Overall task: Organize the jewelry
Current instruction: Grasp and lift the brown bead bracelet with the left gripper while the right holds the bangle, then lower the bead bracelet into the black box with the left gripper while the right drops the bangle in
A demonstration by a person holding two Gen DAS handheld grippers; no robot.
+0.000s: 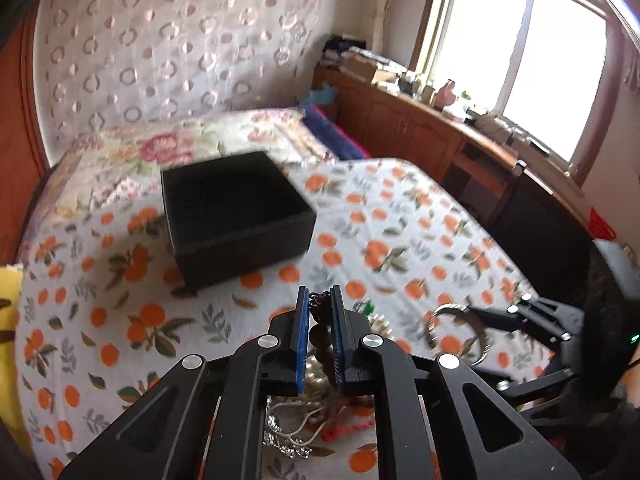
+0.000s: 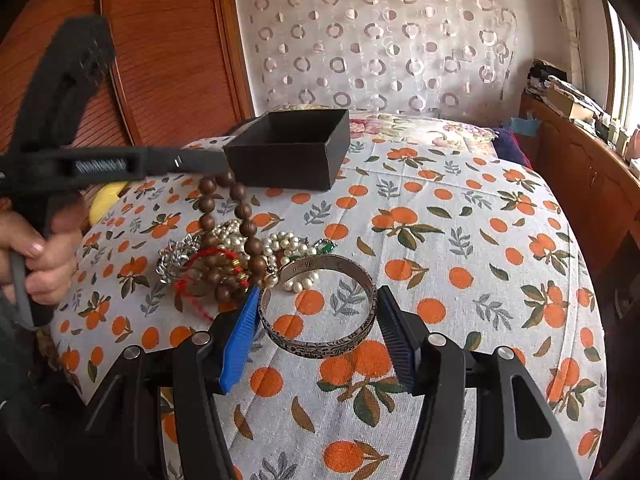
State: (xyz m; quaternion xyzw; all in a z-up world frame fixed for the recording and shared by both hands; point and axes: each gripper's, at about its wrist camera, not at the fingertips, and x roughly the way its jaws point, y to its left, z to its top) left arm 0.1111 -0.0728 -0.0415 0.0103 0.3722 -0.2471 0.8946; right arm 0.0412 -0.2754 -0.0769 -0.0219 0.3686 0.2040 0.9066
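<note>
My left gripper (image 1: 320,298) is shut on a brown wooden bead strand (image 1: 319,342), which hangs from it in a loop (image 2: 234,204) above the jewelry pile (image 2: 236,256). An open black box (image 1: 236,210) sits on the bed ahead of it; it also shows in the right wrist view (image 2: 290,148). My right gripper (image 2: 318,316) holds an engraved silver bangle (image 2: 320,306) between its blue pads (image 2: 240,340), above the cloth. The bangle also shows at the right of the left wrist view (image 1: 456,334). The pile holds pearls, a red cord and a silver chain.
The bed is covered by an orange-print cloth (image 2: 460,240). A yellow object (image 1: 10,300) lies at the left edge. A wooden cabinet (image 1: 420,128) with clutter runs under the window on the right. A wooden headboard (image 2: 160,52) stands behind.
</note>
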